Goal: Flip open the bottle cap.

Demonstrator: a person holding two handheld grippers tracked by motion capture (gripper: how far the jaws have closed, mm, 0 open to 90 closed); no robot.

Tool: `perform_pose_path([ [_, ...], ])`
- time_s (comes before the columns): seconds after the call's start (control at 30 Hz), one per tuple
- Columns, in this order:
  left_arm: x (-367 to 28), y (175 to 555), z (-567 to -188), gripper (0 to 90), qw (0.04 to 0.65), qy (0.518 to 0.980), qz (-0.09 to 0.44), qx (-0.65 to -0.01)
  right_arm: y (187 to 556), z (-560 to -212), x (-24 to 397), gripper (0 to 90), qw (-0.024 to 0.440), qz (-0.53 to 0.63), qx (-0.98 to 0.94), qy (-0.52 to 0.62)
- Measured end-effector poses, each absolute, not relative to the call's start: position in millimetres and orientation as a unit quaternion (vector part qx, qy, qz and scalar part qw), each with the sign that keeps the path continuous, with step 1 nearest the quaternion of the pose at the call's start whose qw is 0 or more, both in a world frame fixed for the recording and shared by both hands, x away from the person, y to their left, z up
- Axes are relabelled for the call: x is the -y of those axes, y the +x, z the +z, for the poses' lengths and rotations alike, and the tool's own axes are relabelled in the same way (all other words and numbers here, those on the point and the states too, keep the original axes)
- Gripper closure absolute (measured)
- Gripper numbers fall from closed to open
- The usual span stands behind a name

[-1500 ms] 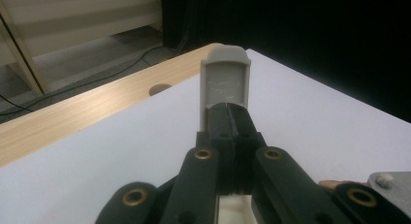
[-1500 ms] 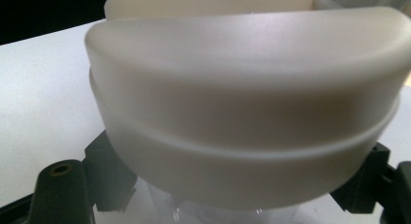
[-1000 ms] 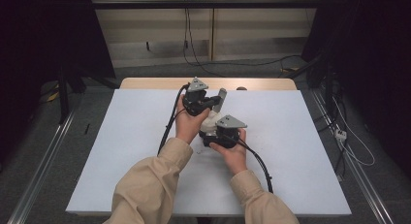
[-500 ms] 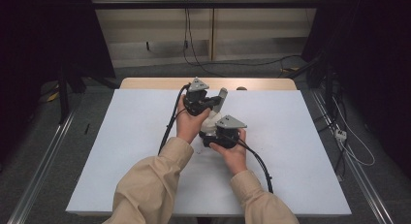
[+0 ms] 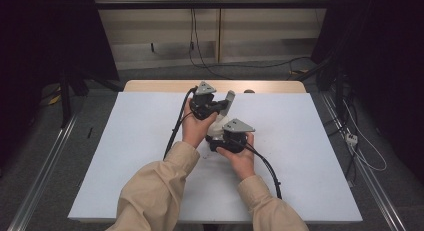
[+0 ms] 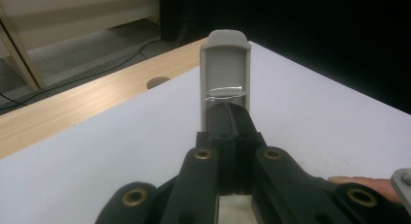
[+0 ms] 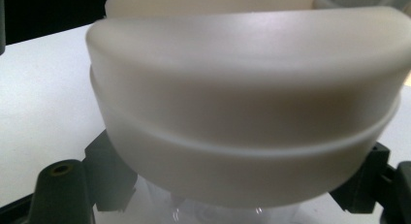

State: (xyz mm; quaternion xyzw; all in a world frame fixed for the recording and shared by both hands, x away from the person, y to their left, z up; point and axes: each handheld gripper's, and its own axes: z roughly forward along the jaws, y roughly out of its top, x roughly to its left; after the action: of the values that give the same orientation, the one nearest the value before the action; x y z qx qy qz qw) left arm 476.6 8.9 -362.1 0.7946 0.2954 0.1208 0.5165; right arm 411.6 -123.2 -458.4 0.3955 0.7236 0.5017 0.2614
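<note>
My left gripper (image 5: 222, 105) is held above the middle of the white table top (image 5: 125, 156), shut on a flat grey tab (image 5: 229, 97) with a rounded end. In the left gripper view the tab (image 6: 225, 64) stands straight up out of the closed jaws (image 6: 231, 123). Just in front of it, my right gripper (image 5: 218, 133) is shut on a white, round-edged piece (image 5: 216, 125). In the right gripper view that white piece (image 7: 242, 88) sits close to the camera with a clear part beneath it, a black jaw on each side. Whether the tab and the white piece are joined I cannot tell.
A bare wooden strip (image 5: 160, 86) with a round hole (image 6: 157, 82) runs along the table's far edge. Black cables trail from both grippers across the table (image 5: 172, 136). More cables lie on the floor at the right (image 5: 360, 151). Metal rails flank the table.
</note>
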Motion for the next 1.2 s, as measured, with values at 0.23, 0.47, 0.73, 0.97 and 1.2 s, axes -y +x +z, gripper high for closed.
perform_pose_path([
  [0.23, -8.7, 476.3, -362.1, 90.0, 0.516, 0.796, 0.124, -0.293, 411.5, -458.3, 123.1, 19.7, 0.262, 0.501, -0.724, 0.396],
  [0.47, -8.8, 474.2, -359.7, 90.0, 0.519, 0.794, 0.120, -0.293, 410.7, -458.1, 122.6, 19.4, 0.264, 0.499, -0.725, 0.394],
  [0.73, -8.8, 472.2, -359.3, 89.1, 0.516, 0.798, 0.115, -0.290, 410.2, -458.0, 123.4, 18.0, 0.256, 0.500, -0.719, 0.409],
  [0.97, -8.9, 468.3, -357.0, 87.0, 0.514, 0.800, 0.115, -0.288, 407.6, -457.8, 125.5, 12.3, 0.255, 0.492, -0.720, 0.419],
  [1.2, -9.2, 464.1, -356.2, 83.7, 0.513, 0.800, 0.115, -0.289, 404.4, -457.9, 127.8, 9.5, 0.254, 0.490, -0.718, 0.425],
])
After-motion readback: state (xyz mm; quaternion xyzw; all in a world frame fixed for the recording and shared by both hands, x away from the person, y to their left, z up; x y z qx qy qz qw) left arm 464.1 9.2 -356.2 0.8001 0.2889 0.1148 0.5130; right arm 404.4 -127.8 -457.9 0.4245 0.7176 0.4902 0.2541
